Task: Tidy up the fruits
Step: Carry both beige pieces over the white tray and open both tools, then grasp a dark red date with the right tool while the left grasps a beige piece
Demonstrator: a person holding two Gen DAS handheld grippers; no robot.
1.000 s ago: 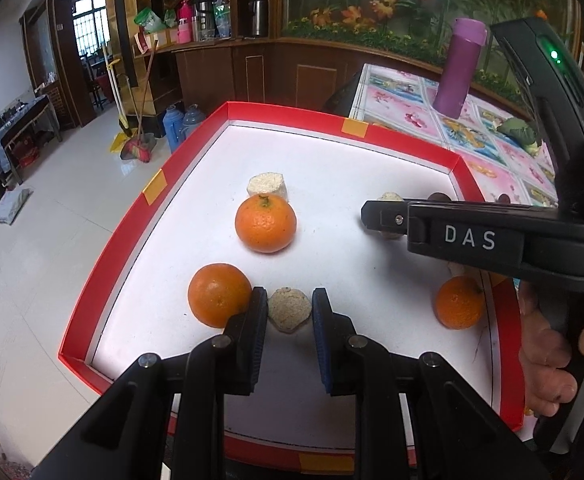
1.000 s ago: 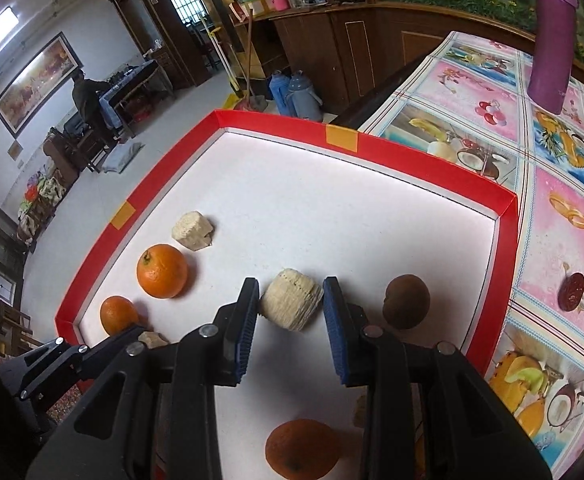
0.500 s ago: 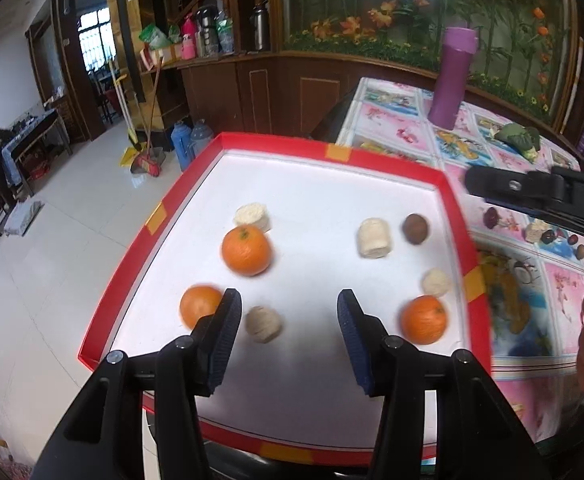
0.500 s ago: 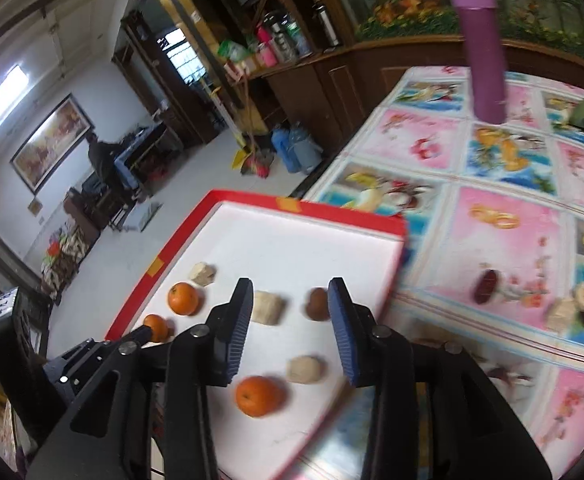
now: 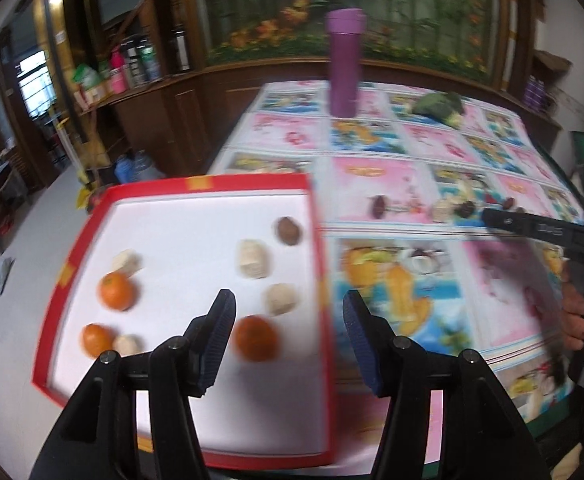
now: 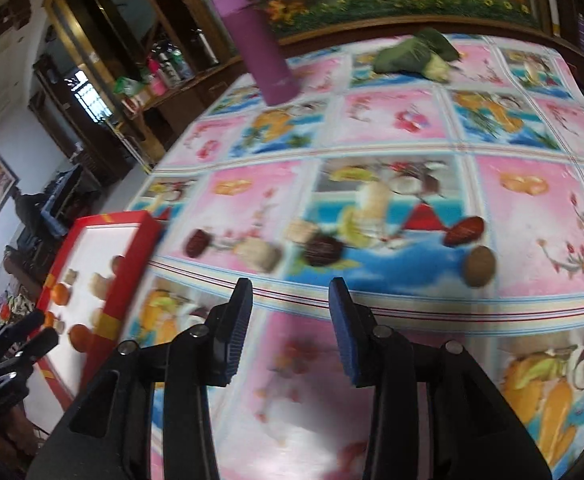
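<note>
Fruits [image 5: 255, 338] now lie on the tray [image 5: 320, 280]; both grippers' fingers [image 5: 221, 340] have lifted away, wide open, empty.

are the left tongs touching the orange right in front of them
Apart. In the left wrist view the left tongs stand wide open, and the orange lies on the white tray floor beyond the left pad, nothing pinched between the pads.

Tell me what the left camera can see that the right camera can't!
Only the left wrist view shows the whole white tray floor with all its pieces, like the brown fruit, plus the open left gripper up close and a hand. Only the right wrist view shows the brown round fruit on the tablecloth and the open right gripper up close. Both show the red tray, oranges, purple bottle and green bundle.
</note>
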